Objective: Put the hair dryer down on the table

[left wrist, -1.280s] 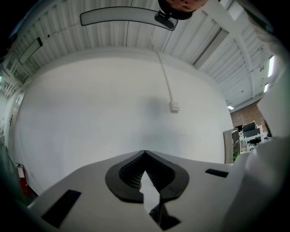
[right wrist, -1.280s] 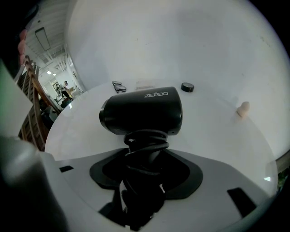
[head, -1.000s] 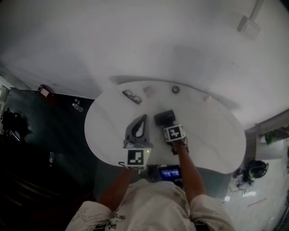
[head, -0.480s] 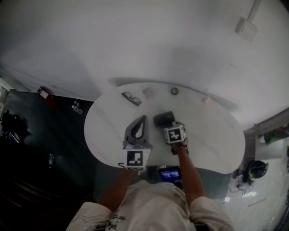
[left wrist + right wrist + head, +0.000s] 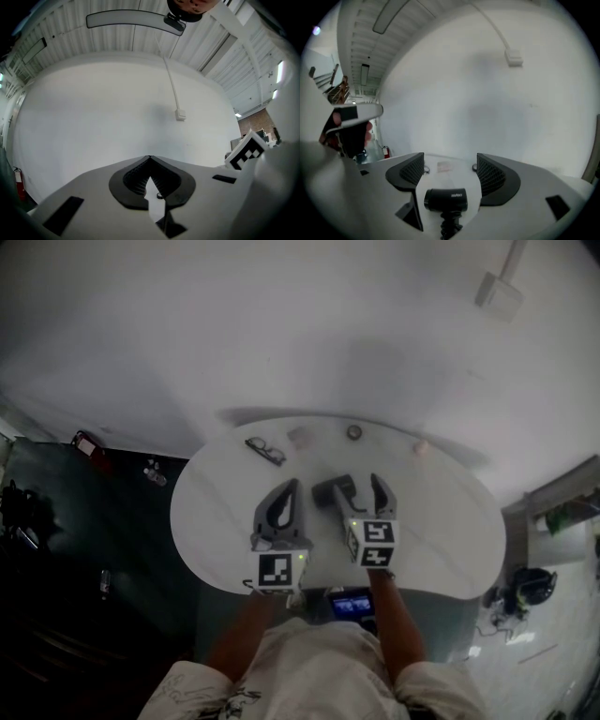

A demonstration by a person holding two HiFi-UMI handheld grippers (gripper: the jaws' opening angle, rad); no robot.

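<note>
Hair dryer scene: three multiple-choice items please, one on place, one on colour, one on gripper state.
1. Where does the hair dryer lie?
A) on the table
B) on a chair
C) on the floor
2. Its colour?
A) white
B) black
C) red
3. The right gripper is:
A) shut on the dryer
B) shut, empty
C) open

Answers:
1 A, it rests on the white tabletop.
2 B, its body is black.
3 C, the jaws have just been opening and stand apart, touching nothing.

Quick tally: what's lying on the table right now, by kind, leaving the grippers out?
hair dryer: 1
eyeglasses: 1
small round ring: 1
pale flat packet: 1
small pale lump: 1
Total: 5
</note>
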